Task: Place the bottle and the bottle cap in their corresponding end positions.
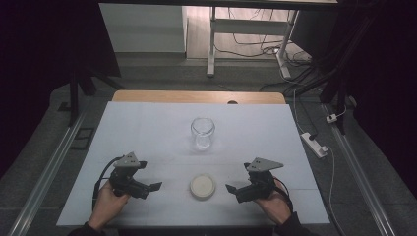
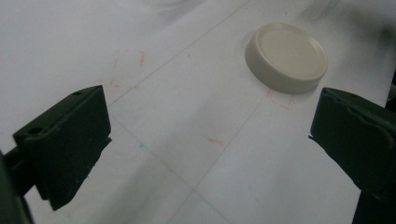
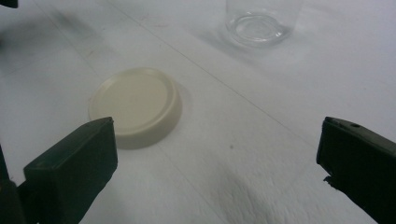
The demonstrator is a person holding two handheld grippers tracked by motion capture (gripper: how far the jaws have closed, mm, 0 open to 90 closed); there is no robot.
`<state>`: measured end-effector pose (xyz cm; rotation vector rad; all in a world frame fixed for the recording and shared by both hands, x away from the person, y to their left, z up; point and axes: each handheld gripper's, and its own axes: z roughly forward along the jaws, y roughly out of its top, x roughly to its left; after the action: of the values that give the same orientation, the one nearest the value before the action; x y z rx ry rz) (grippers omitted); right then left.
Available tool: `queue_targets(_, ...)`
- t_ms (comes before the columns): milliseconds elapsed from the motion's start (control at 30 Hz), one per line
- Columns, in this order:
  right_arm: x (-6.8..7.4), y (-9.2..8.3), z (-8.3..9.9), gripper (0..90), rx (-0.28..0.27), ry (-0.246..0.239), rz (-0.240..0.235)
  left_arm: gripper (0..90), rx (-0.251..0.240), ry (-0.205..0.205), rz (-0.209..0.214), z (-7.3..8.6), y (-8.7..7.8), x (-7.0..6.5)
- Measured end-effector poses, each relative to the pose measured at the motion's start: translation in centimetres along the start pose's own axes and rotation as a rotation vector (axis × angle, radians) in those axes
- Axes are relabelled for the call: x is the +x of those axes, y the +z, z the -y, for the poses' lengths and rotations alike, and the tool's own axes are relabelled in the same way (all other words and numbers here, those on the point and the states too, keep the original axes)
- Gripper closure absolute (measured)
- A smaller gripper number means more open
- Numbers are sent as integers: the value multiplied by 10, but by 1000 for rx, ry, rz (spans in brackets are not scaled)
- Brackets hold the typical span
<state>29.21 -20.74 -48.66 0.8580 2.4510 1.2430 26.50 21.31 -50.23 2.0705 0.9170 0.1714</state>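
A clear glass jar (image 1: 202, 133) stands upright and uncapped near the middle of the white table; its base (image 3: 259, 25) appears at the top of the right gripper view. A cream round lid (image 1: 202, 187) lies flat nearer the front edge, between the two hands. My left gripper (image 1: 150, 189) rests left of the lid, jaws wide apart and empty, with the lid (image 2: 286, 57) ahead of them to the right. My right gripper (image 1: 235, 191) sits right of the lid, also open and empty, and the lid (image 3: 135, 105) lies just beyond its left jaw.
The white sheet (image 1: 147, 128) covers a wooden table whose far edge (image 1: 196, 96) shows. Beyond it stand a desk frame (image 1: 212, 44) and floor cables (image 1: 295, 64). A power strip (image 1: 314, 144) lies on the floor to the right. Metal rails run along both sides.
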Motion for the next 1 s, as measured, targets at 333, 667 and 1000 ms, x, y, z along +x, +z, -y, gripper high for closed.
queue_targets(333,-9,-22,20,0,30,58,61,0,38,-51,-74,25,-18,-2)
queue_targets(667,-15,-43,37,0,55,112,128,0,56,-91,-118,46,-33,-5)
queue_targets(1000,-17,-64,55,0,68,162,176,0,45,-138,-162,67,-51,-7)
